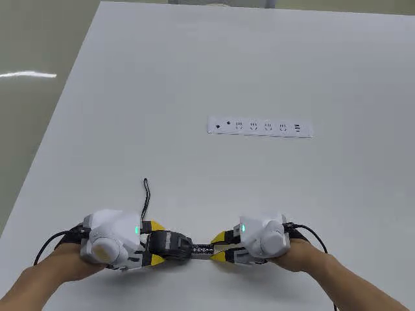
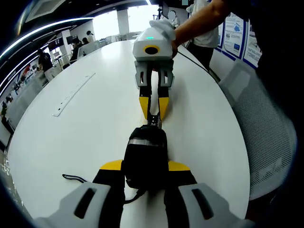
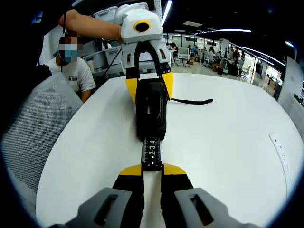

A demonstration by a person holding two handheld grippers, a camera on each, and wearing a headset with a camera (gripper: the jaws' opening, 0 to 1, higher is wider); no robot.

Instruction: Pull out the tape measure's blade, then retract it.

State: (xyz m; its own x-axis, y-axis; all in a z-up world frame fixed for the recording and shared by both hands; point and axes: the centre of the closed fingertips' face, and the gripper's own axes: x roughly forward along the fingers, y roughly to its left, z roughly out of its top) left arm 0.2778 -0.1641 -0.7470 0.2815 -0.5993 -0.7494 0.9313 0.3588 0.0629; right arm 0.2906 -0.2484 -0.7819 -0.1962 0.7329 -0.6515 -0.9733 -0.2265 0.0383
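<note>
Opposing close cameras around tape measure (image 1: 170, 245)

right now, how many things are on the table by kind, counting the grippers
tape measure: 1
power strip: 1
grippers: 2 (left gripper shut on the tape measure, right gripper shut on its blade)
total: 4

Right gripper view, lower centre: white numerals 2, 3, 4 on black blade (image 3: 151, 149), just above tips of my right gripper (image 3: 152, 168). Scale ticks beside them too fine to read. Left gripper view, upper right: wall posters (image 2: 233, 29), text illegible.
</note>
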